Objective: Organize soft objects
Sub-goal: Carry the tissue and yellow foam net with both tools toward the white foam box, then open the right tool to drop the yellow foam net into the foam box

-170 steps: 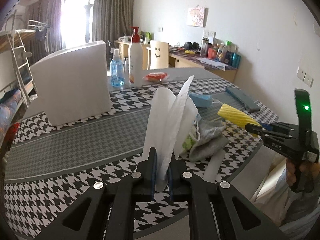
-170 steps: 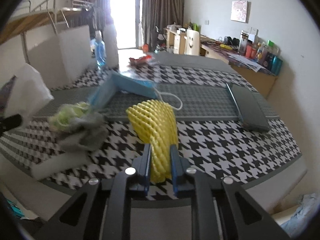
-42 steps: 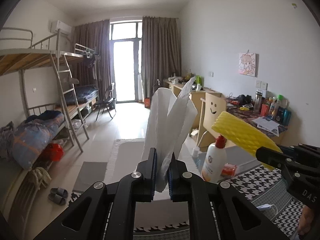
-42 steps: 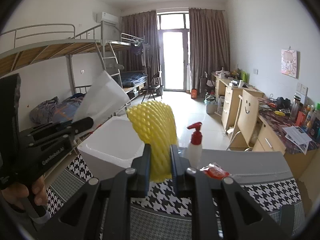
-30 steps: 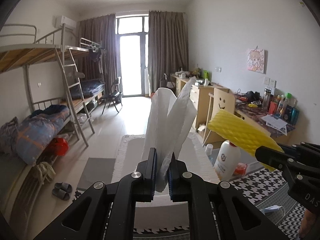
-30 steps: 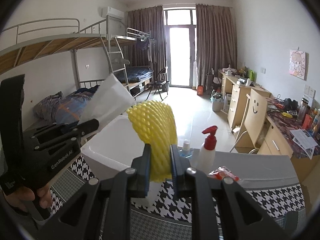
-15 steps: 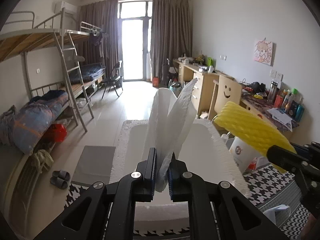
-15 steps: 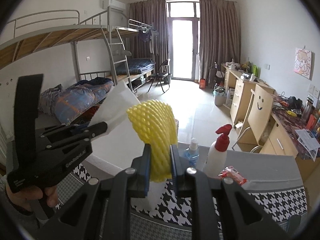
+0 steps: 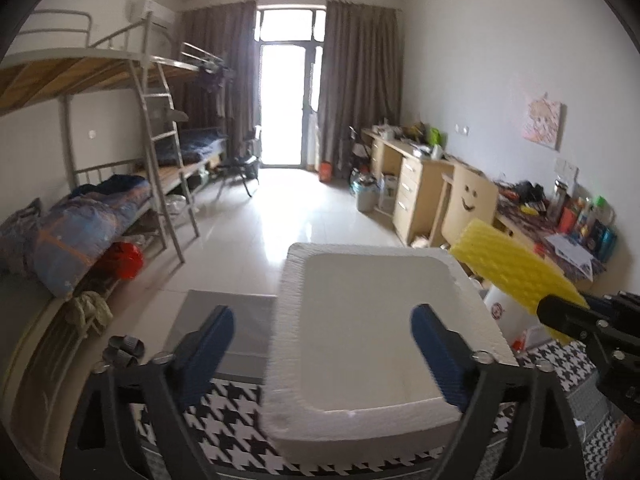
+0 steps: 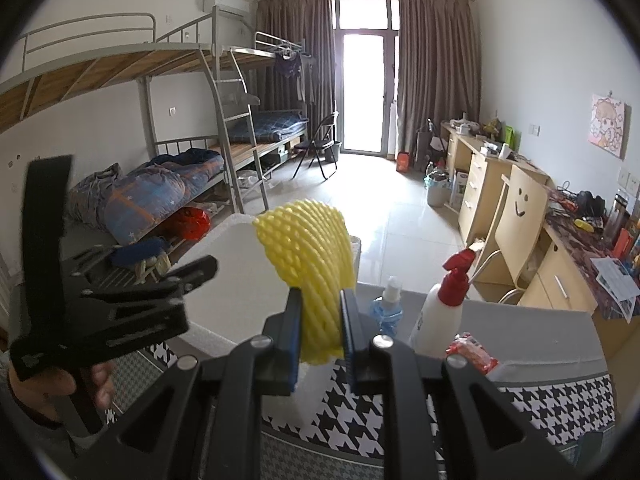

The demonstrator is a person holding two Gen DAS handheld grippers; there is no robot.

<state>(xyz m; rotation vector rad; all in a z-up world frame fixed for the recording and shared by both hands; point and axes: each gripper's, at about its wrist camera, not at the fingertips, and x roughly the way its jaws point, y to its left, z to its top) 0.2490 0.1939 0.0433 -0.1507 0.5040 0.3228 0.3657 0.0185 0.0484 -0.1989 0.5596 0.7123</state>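
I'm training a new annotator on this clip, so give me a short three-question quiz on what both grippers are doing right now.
1. True or false: the left gripper is open with nothing between its fingers.
2. What is the right gripper holding? A) a red-capped pump bottle B) a yellow foam net sleeve C) a folded towel
3. Fill in: the left gripper is poised above the white ______ box.

Key:
1. True; its blue pads stand wide apart.
2. B, the yellow foam net sleeve.
3. Foam; the white foam box sits on the houndstooth tablecloth, and the pump bottle stands untouched.
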